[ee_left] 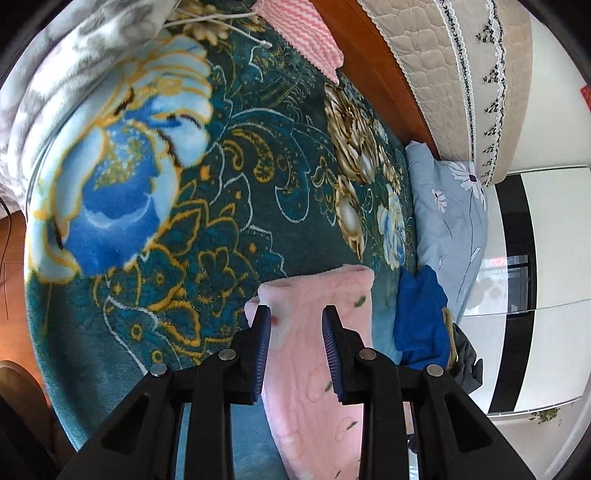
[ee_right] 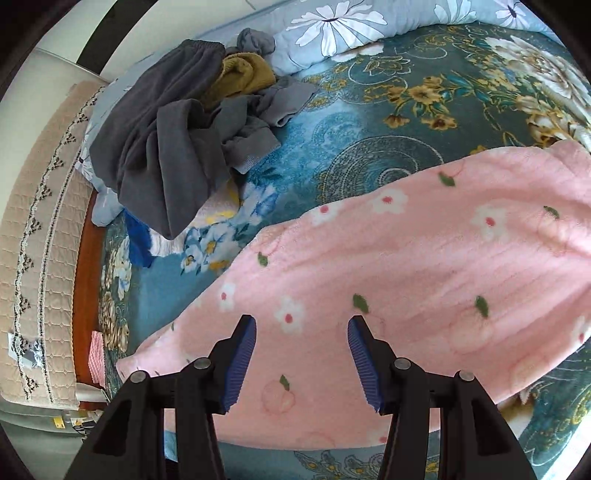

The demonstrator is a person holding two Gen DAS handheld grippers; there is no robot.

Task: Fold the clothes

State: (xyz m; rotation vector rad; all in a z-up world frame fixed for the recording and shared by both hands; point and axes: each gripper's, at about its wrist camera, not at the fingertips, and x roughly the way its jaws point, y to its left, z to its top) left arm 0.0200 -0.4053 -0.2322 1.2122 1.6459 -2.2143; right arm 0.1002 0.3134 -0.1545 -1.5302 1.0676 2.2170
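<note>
The pink fleece garment [ee_right: 424, 266], printed with small white flowers and green leaves, lies spread flat on the bed, over a teal floral blanket [ee_right: 369, 122]. In the right wrist view it fills the lower half of the frame, stretching from about 8 o'clock up to 3 o'clock. The right gripper [ee_right: 301, 363] hangs over its near part with the jaws wide apart; nothing lies between the blue ribbed pads [ee_right: 240, 363], and fleece shows through the gap.

At 10 to 11 o'clock in that view sits a loose pile of dark grey clothes [ee_right: 162, 155] with a mustard-yellow piece [ee_right: 242, 77] tucked in at its top. Just below the pile a bit of bright blue cloth [ee_right: 137, 243] peeks out. A pale blue quilt with white daisies [ee_right: 332, 29] runs along the 12 o'clock edge.

In the left wrist view, the pink fleece garment [ee_left: 317, 369] appears as a narrow strip running from 6 o'clock up toward the centre. The left gripper [ee_left: 297, 354] hovers above it with the jaws parted, holding nothing, the strip visible between the fingers. The bright blue cloth [ee_left: 419, 321] lies just beside the strip at 4 o'clock. A pink-and-white zigzag cloth [ee_left: 306, 33] rests at 12 o'clock near the wooden bed frame [ee_left: 384, 74].
</note>
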